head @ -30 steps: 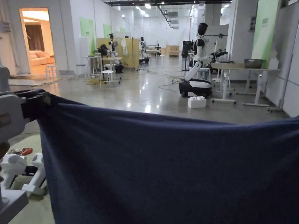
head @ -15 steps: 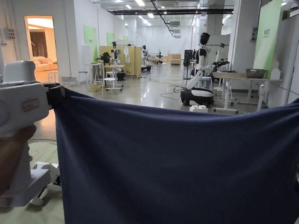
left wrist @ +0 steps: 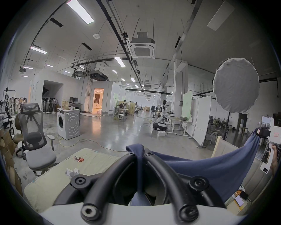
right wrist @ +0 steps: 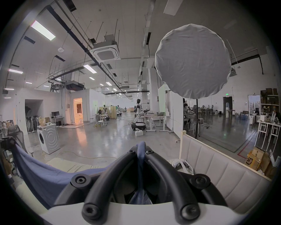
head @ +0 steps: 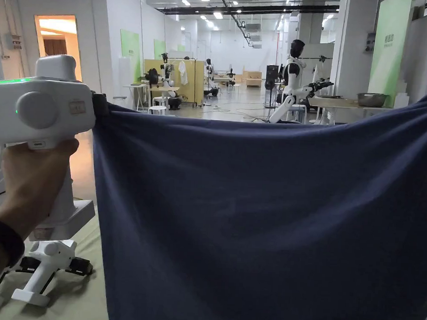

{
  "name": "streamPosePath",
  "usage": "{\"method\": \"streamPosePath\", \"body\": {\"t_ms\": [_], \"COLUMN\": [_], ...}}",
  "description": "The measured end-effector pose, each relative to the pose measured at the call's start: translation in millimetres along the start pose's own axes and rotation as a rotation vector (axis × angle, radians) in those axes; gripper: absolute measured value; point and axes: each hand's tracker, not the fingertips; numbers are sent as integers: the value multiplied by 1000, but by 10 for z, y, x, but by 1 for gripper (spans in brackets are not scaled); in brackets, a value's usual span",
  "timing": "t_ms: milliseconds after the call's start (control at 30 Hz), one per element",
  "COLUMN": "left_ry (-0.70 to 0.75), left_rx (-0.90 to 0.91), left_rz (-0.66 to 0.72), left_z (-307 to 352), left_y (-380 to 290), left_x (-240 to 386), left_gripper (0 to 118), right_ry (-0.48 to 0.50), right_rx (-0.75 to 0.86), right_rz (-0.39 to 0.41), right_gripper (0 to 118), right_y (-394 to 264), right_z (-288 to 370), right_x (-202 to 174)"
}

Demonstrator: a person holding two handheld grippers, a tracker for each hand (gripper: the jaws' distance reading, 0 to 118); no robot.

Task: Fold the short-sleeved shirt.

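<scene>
Currently the shirt, dark blue, hangs spread in the air between the two tools, top edge sagging slightly in the middle, cloth falling as a wide flat sheet above a pale green mat.

Left tool: clenched on the shirt's upper left corner; in the left gripper view both jaws press on a pinch of cloth that pokes out past the tips. A hand grips its white body from below.

Right tool: also clenched on the shirt, a fold of cloth standing up between its closed jaws; in the left gripper view it holds the far corner.

A spare white tool lies on the mat, low left. A washer stands on the floor beyond.
</scene>
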Motion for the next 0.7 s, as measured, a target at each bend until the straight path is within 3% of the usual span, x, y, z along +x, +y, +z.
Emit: {"method": "streamPosePath", "body": {"t_ms": [133,200,267,300,467,700], "left_ry": [3,1,10,3,19,29], "left_rx": [-14,-17,-13,-9,1,-104], "left_rz": [-15,-23,-31,-40,-104,-94], "left_z": [230,-169,-92,-565,-838,-1048], "left_y": [17,-24,6,10,-6,-834], "left_x": [-24,60,142,173,358,541], "left_gripper": [6,6,6,6,6,6], "right_ry": [2,-6,-27,-32,-57,-46], "right_rx": [9,16,15,15,18,-113], "right_rz": [37,23,28,32,55,66], "right_gripper": [6,6,6,6,6,6], "right_y": [84,109,141,146,177,-652], "right_z": [-308,-424,-537,-583,-975,-1286], "right_x": [-110,-104,-136,-143,-95,-61]}}
